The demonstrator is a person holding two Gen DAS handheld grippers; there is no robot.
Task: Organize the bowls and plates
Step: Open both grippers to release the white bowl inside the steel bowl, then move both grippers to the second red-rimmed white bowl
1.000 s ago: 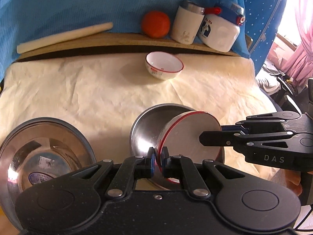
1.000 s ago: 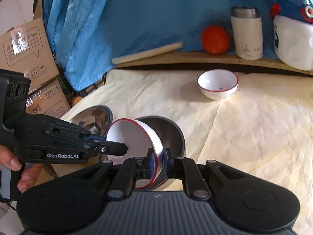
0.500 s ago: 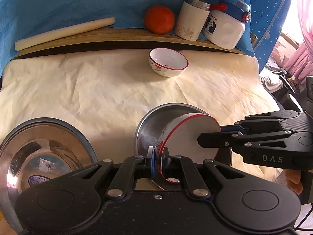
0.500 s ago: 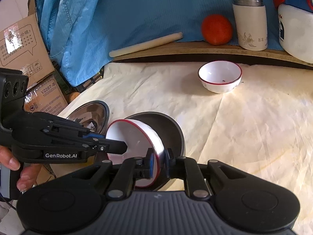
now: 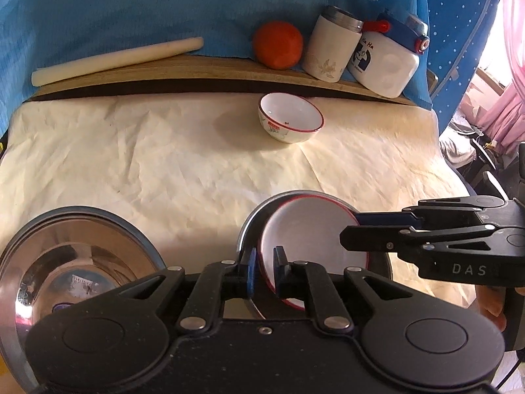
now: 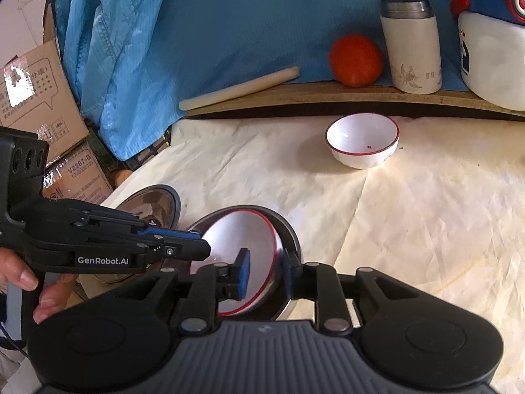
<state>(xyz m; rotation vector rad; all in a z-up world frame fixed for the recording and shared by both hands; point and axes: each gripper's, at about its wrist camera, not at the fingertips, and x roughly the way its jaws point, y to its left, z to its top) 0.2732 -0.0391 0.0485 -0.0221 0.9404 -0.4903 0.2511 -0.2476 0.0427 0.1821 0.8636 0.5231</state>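
— Where did the red-rimmed white plate (image 5: 311, 233) sit?

— Tilted inside the smaller steel bowl (image 6: 288, 229) near the front of the paper-covered worktop (image 5: 164, 164). Both tongs were at its rim. The left tongs (image 5: 263, 264) had the rim between the pads, which were parting, with a thin gap visible. The right tongs (image 6: 265, 271) were also spreading, their blue pad clear of the plate's face.

— Any writing?

— "DAS" on the right tool in the left wrist view, "GenRobot.AI" on the left tool in the right wrist view. The white jug (image 5: 384, 62) with the blue lid read "Ha Ha". A cardboard box (image 6: 78, 177) showed "V2287-B".

— What else stood there?

— A larger steel bowl (image 5: 75, 262) at the left, a small red-rimmed bowl (image 5: 290, 116) farther back. On the wooden board (image 5: 197, 72) lay a rolling pin (image 5: 118, 60), an orange fruit (image 5: 277, 44) and a cream flask (image 5: 333, 49). A hand (image 6: 42, 292) gripped the left tool.
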